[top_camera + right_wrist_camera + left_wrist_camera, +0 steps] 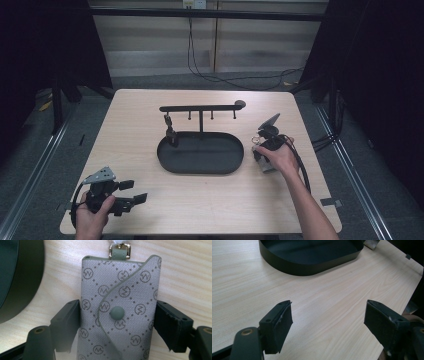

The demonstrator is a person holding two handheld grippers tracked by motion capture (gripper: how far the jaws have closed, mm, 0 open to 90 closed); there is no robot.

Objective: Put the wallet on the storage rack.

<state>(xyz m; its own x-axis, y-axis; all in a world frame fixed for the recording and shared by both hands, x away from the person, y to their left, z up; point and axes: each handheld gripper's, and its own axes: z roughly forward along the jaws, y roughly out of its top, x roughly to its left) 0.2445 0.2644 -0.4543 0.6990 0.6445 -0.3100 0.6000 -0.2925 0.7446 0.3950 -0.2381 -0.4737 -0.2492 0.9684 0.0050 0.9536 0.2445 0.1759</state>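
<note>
A grey patterned key case (120,287) lies flat on the wooden table, with a round snap (117,313) on its flap and a metal buckle (120,251) at its far end. My right gripper (117,303) straddles it, and both pads touch its long sides. In the high view the right gripper (262,155) sits just right of the black oval tray (200,171), with the key case (264,166) under the hand. My left gripper (134,191) rests near the table's front left corner. In its own view the left gripper (328,303) stands open above bare wood.
A black rack (200,108) with several hooks rises from the tray's back edge, and a small dark item (170,131) hangs from its left hook. The tray wall (312,266) lies ahead of the left gripper, and the tray (20,277) borders the key case. Cables trail behind the table.
</note>
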